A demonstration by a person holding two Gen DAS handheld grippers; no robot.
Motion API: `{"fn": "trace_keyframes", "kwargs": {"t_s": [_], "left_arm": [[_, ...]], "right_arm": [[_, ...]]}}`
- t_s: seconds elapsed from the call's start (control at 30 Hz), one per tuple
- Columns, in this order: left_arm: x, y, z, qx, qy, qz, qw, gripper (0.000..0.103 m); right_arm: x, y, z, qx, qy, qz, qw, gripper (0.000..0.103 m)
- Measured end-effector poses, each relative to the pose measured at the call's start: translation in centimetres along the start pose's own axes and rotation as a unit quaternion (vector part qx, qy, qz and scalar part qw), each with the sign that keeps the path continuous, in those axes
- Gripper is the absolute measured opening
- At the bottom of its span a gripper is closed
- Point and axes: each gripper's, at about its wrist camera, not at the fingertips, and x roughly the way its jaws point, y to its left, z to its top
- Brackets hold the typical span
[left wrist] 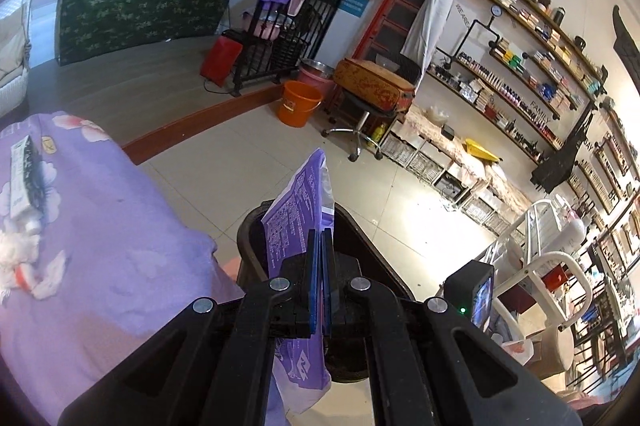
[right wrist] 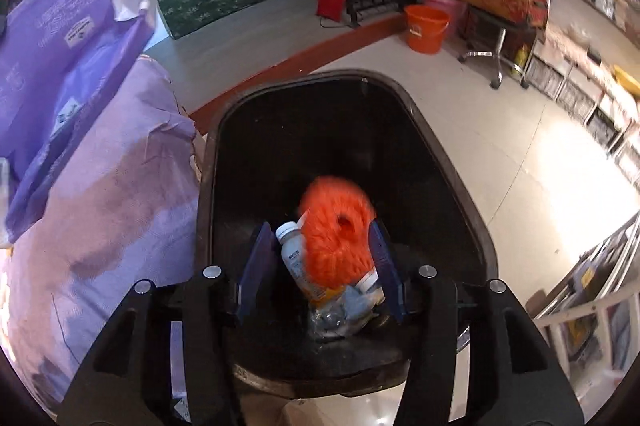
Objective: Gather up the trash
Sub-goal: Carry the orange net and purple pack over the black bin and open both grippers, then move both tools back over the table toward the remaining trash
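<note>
Left gripper (left wrist: 321, 242): jaws clamped on a purple plastic bag (left wrist: 298, 201), held over the near rim of the dark trash bin (left wrist: 250, 226).

Right gripper (right wrist: 320, 258): jaws apart above the bin's mouth, pressing on nothing. Orange fluffy item (right wrist: 336, 222), blurred and possibly mid-fall, lies between them at 12 o'clock. White bottle (right wrist: 294, 254) at its 9 o'clock; crumpled wrappers (right wrist: 340, 310) at 6 o'clock.

Purple bedspread (left wrist: 100, 226) lies at the bin's 9 o'clock.
</note>
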Motion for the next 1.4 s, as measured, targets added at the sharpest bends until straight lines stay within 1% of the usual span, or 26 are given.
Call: {"fn": "trace_keyframes", "kwargs": {"t_s": [0.1,0.4,0.47,0.53,0.77,1.0,1.07,1.13,1.17,1.2,1.3,1.4], "left_arm": [[1.4,-0.4,0.2,0.001,0.014,-0.005,0.9999,0.002],[5.4,-1.9,0.1,0.008,0.046,-0.021,0.9987,0.002],[6.3,-2.2,0.0,0.008,0.055,-0.028,0.998,0.002],[7.1,-2.3,-0.2,0.008,0.064,-0.031,0.9974,0.002],[9.2,-3.1,-1.4,0.017,0.092,-0.035,0.995,0.002],[10.8,-3.4,-2.8,0.033,0.117,-0.031,0.9921,0.003],[11.1,-3.4,-3.1,0.038,0.128,-0.036,0.9904,0.013],[11.1,-3.8,-3.3,0.041,0.126,-0.031,0.9907,0.058],[10.7,-3.9,-3.5,0.044,0.115,-0.032,0.9919,0.062],[10.5,-4.0,-3.7,0.047,0.109,-0.033,0.9924,0.064],[10.0,-4.4,-4.0,0.056,0.109,-0.034,0.9919,0.068],[8.9,-4.3,-4.5,0.056,0.101,-0.035,0.9927,0.072]], "right_arm": [[-0.6,-0.7,-0.2,0.01,-0.006,-0.005,1.0,0.051],[-3.7,-3.5,0.3,0.039,-0.053,-0.042,0.997,0.053],[-4.3,-4.1,0.5,0.048,-0.062,-0.05,0.996,0.055],[-4.8,-4.7,0.6,0.058,-0.072,-0.058,0.994,0.059],[-5.5,-6.4,1.0,0.076,-0.086,-0.074,0.991,0.061],[-5.5,-7.1,1.0,0.084,-0.085,-0.082,0.989,0.062],[-5.6,-7.2,1.0,0.087,-0.085,-0.084,0.989,0.062],[-5.8,-7.5,1.0,0.089,-0.087,-0.086,0.989,0.064],[-5.8,-7.6,1.0,0.09,-0.088,-0.087,0.988,0.066],[-5.9,-7.6,1.0,0.091,-0.089,-0.088,0.988,0.067],[-6.0,-7.8,1.2,0.094,-0.093,-0.09,0.987,0.067],[-6.0,-7.9,1.2,0.096,-0.092,-0.09,0.987,0.068]]}}
